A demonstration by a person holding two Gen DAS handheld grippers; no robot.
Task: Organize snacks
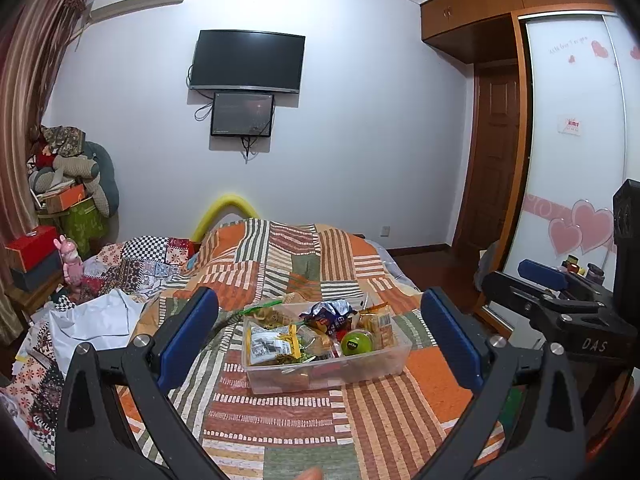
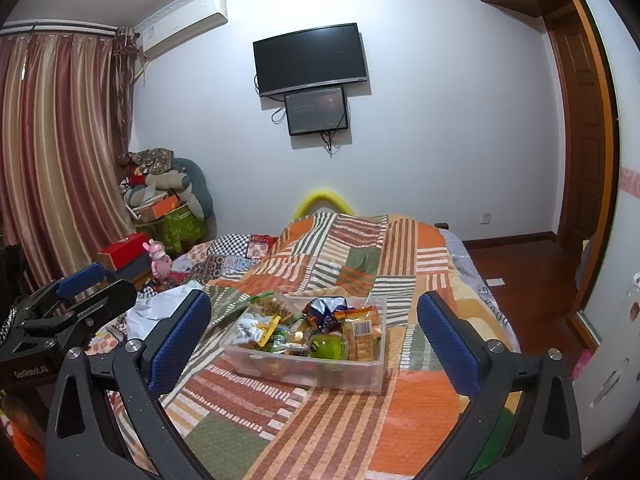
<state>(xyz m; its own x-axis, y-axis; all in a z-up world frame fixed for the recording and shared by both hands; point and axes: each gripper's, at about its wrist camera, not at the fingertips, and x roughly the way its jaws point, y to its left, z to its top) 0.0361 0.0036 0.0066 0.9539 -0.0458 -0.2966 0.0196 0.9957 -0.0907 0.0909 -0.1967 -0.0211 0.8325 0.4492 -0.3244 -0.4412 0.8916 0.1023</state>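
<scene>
A clear plastic bin (image 1: 328, 372) (image 2: 296, 368) full of snacks sits on the patchwork bedspread (image 1: 280, 432) (image 2: 312, 432). Inside lie a green round cup (image 1: 357, 342) (image 2: 328, 346), a yellow packet (image 1: 272, 344) (image 2: 256, 328), a blue crinkled bag (image 1: 326, 312) (image 2: 324, 308) and cracker packs (image 1: 378, 326) (image 2: 362, 336). My left gripper (image 1: 320, 336) hangs open in front of the bin, holding nothing. My right gripper (image 2: 314, 332) is open too, framing the bin from the near right; it also shows at the right edge of the left wrist view (image 1: 552, 280).
A rumpled quilt and white cloth (image 1: 96, 320) lie on the bed's left side. A pink toy (image 1: 72, 264) and red box (image 1: 32, 246) stand by the curtain. A wardrobe (image 1: 576, 140) and wooden floor (image 2: 528, 276) are to the right.
</scene>
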